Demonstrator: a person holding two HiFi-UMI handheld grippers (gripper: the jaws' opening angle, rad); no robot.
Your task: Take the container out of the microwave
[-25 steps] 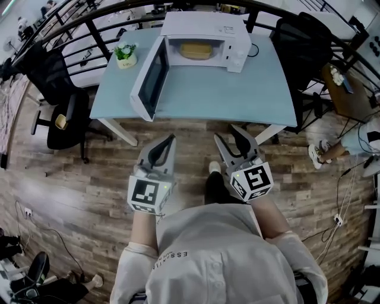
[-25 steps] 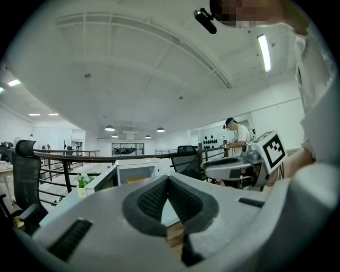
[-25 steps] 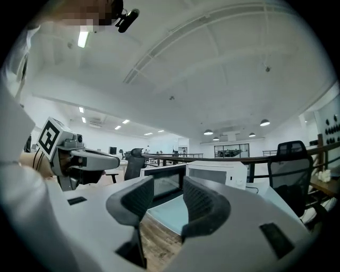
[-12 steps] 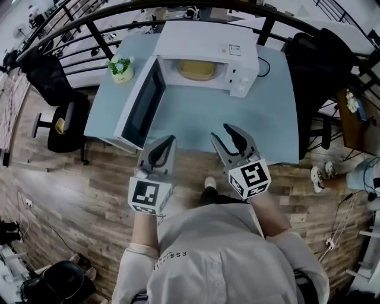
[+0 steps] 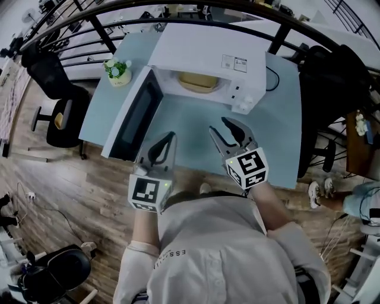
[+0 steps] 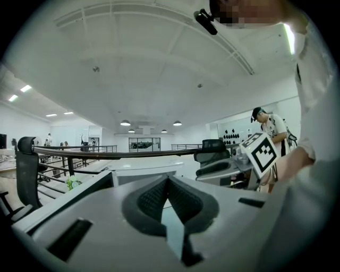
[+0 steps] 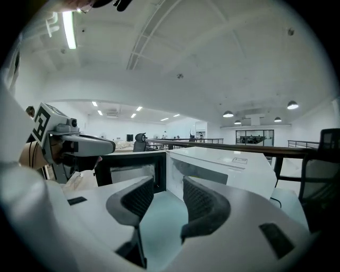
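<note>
A white microwave [image 5: 208, 59] stands at the back of the pale blue table [image 5: 279, 130], its door [image 5: 133, 116] swung wide to the left. A shallow yellowish container [image 5: 199, 82] sits inside the cavity. My left gripper [image 5: 171, 137] hovers over the table's front edge, just right of the door, with its jaws shut and nothing in them [image 6: 169, 179]. To its right, my right gripper [image 5: 226, 127] is open and empty, a short way in front of the microwave. The right gripper view shows its open jaws [image 7: 167, 186] facing the microwave [image 7: 228, 167] and the door [image 7: 130, 170].
A small potted plant [image 5: 119, 71] stands at the table's back left corner. Black office chairs sit left [image 5: 53, 113] and right [image 5: 332, 77] of the table. A dark railing [image 5: 196, 7] runs behind it. A cable [image 5: 274, 76] trails from the microwave's right side.
The person has stepped up to the table: the microwave looks nearer and both grippers now hang over the table's front part. The left jaws stay shut, the right stay open.
</note>
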